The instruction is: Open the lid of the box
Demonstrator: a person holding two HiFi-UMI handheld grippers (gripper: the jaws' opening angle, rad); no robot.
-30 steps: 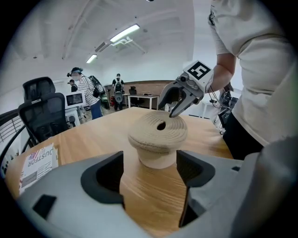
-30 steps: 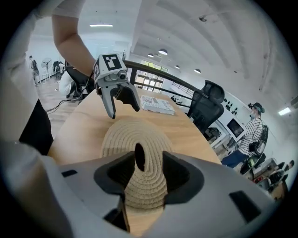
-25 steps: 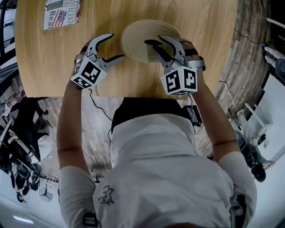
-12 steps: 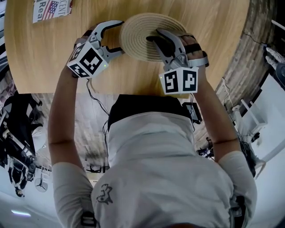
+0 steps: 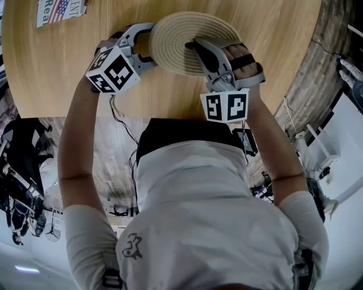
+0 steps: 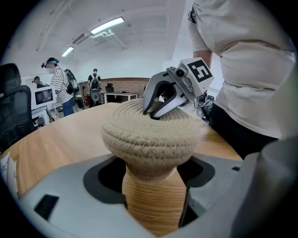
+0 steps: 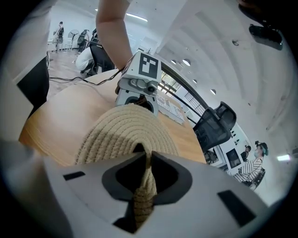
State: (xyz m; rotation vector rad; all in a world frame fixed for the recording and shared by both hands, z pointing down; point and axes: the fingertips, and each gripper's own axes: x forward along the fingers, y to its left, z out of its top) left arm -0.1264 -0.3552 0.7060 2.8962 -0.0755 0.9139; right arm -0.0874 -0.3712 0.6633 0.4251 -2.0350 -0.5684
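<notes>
The box (image 6: 149,148) sits on the worktop (image 5: 51,68), lid (image 5: 173,34) uppermost. The head view puts the right claw (image 5: 194,46) over the lid's middle but hides its grip. The right gripper view shows it shut tight on the lid's rope loop (image 7: 141,195). The left gripper view shows the left claw (image 6: 153,182) spread wide, astride the box's side; whether it touches cannot be told. The seam between lid and box is hard to make out. A booklet (image 5: 57,8) is cut off at the frame's top.
</notes>
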